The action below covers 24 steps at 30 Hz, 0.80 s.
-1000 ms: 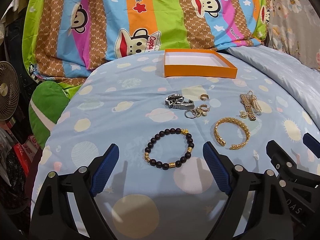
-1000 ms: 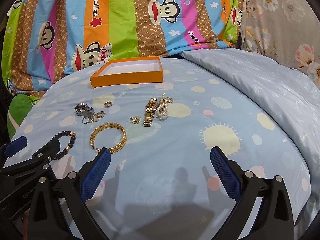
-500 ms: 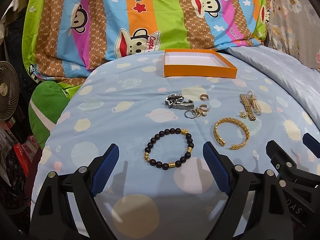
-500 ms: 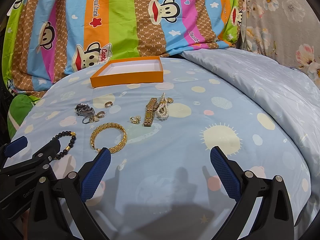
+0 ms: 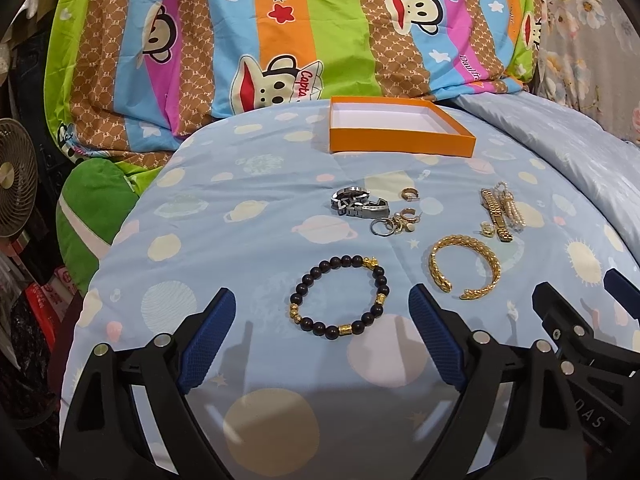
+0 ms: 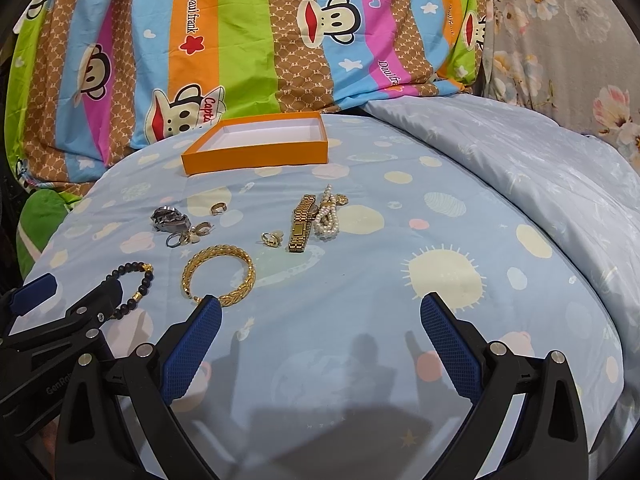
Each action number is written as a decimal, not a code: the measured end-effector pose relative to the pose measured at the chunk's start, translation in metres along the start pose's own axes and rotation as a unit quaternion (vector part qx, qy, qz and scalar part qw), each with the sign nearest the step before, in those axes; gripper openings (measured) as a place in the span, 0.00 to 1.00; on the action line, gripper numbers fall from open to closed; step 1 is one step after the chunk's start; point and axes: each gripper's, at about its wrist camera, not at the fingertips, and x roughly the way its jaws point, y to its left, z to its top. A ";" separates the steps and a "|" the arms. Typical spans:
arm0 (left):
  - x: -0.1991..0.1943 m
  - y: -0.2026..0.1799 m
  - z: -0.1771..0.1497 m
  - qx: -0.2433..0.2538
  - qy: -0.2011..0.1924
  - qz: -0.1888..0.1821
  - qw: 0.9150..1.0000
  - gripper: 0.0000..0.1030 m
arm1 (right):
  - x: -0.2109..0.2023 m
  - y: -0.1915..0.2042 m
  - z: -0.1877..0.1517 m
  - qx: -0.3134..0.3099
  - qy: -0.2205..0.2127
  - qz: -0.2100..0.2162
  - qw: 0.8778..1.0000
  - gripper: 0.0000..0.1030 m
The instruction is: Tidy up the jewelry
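Left wrist view: your left gripper [image 5: 322, 326] is spread wide w/ nothing in it, beaded bracelet [image 5: 338, 291] lying between its tips on the blue quilt [image 5: 248, 216]; it's light, floppy and the beads look slick, so pinch across one strand rather than the whole loop, and the orange box [image 5: 402, 145] sits farther back w/ the silver watch [image 5: 359, 204] and small rings [image 5: 396, 224] in between. Right wrist view: your right gripper [image 6: 320, 318] is also fully open and empty, its left tip just at the gold bangle [image 6: 218, 276], which looks stiff and rigid, so take it across the band; gold watch [image 6: 301, 224] and pearl strand [image 6: 328, 216] lie touching further on, likely to snag together.

Glossy gold metal bangle [image 5: 464, 266] on matt cotton quilt [image 5: 248, 240]
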 end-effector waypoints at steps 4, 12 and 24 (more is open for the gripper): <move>-0.003 0.005 0.000 -0.013 -0.006 -0.004 1.000 0.87 | 0.003 0.000 0.000 -0.003 0.009 0.008 1.000 0.95; -0.007 0.025 0.004 0.007 -0.017 0.000 1.000 0.87 | 0.013 0.020 0.006 -0.025 0.045 0.029 0.998 0.95; -0.007 0.063 0.001 -0.010 -0.004 -0.013 1.000 0.90 | 0.048 0.064 0.019 -0.046 0.107 0.036 0.993 0.80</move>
